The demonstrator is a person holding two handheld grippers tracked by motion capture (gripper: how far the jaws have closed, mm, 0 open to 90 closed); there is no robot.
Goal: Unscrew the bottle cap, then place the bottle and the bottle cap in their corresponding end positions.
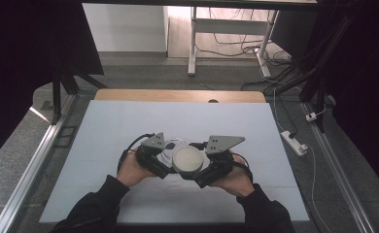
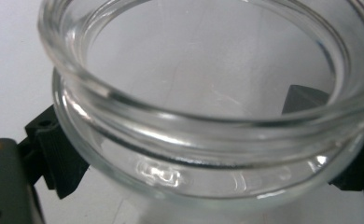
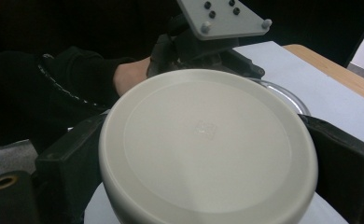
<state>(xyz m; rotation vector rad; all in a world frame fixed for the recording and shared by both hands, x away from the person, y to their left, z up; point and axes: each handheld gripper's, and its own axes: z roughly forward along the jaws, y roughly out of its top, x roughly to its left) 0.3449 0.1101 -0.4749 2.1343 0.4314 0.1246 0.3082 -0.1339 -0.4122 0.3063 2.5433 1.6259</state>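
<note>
Left tool [image 2: 208, 154] clamps the glass jar [image 2: 208, 116]; right tool [image 3: 208, 154] clamps its lid [image 3: 208, 144] just above.

Clamped a round white lid [image 3: 208, 144] between both black jaws. Showed the left gripper [image 3: 203, 46] just beyond, past the fingertips.

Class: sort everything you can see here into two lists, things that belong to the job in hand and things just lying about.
In use: glass jar, white lid, left gripper, right gripper.

Lying about: power strip and cables on the floor, desk legs beyond the table.
</note>
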